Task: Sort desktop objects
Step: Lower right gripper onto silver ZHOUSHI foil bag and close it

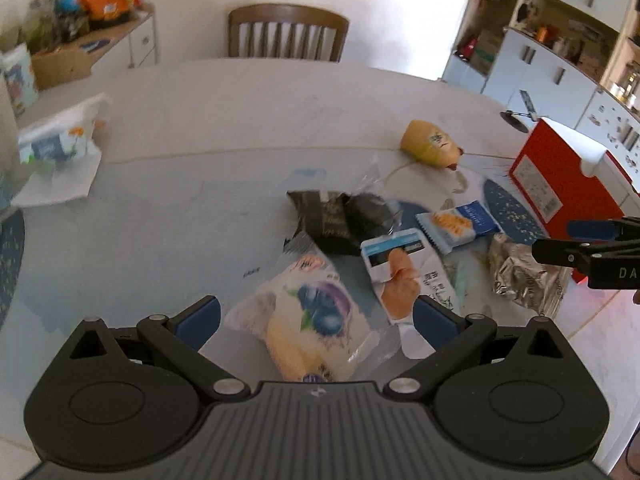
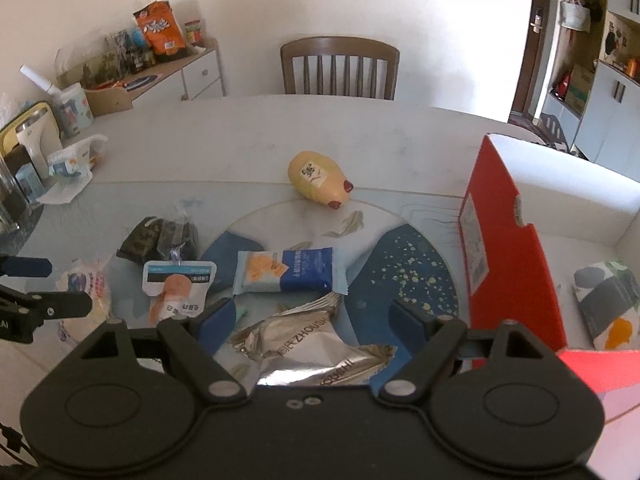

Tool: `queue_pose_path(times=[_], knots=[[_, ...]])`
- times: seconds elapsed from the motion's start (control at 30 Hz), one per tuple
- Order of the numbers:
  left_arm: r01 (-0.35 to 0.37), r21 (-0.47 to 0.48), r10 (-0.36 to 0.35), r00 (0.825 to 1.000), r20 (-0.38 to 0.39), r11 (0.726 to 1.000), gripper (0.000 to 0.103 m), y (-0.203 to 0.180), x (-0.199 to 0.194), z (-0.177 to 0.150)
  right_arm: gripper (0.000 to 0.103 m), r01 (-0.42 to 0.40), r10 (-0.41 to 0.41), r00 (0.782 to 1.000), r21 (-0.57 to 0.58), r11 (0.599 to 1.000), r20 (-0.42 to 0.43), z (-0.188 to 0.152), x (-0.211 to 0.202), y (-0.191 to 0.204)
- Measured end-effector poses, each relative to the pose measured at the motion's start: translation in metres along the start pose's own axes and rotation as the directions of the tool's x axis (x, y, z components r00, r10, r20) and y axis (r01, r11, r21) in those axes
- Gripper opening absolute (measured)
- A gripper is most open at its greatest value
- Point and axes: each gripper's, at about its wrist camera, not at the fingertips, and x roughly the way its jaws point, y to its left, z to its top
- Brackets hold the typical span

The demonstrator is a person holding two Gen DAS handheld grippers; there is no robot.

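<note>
We hold both wide open — our left hand-held gripper (image 1: 316,314) over the blueberry bread packet (image 1: 310,320), our right hand-held gripper (image 2: 308,320) over the silver pouch (image 2: 304,354) beside the red box (image 2: 508,248).

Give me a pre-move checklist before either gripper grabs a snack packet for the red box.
1. Left gripper open: ok.
2. Left gripper lined up on the blueberry bread packet: ok, packet lies between the fingers.
3. Right gripper open: ok.
4. Right gripper over the silver foil packet: ok.
5. Red box open with room inside: ok, one packet in it.
6. Foil packet free of the blue cracker packet: cannot tell, edges look close.
</note>
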Motion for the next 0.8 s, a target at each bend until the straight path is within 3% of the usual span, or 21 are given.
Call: queue_pose_path(times=[0.27, 0.57, 0.7, 0.8], knots=[[0.015, -0.104, -0.023, 0.997, -0.075, 0.994, 0.103, 0.009, 0.015, -0.002, 0.083, -0.026, 0.023, 0.999, -0.05, 0.998, -0.043, -0.002, 0.016, 0.001], [-0.007, -0.106, -0.001, 0.997, -0.081, 0.994, 0.102, 0.009, 0.027, 0.001, 0.079, -0.029, 0.021, 0.996, -0.087, 0.996, -0.092, -0.014, 0.024, 0.002], [-0.005, -0.1, -0.003, 0.997, -0.08, 0.995, 0.101, 0.009, 0.028, 0.0, 0.068, -0.027, 0.017, 0.994, -0.098, 0.995, -0.104, -0.017, 0.028, 0.003], [0.001, -0.091, -0.008, 0.996, -0.084, 0.996, 0.09, 0.008, 0.029, 0.0, 0.061, -0.043, 0.032, 0.993, -0.101, 0.994, -0.115, -0.019, 0.029, 0.003]])
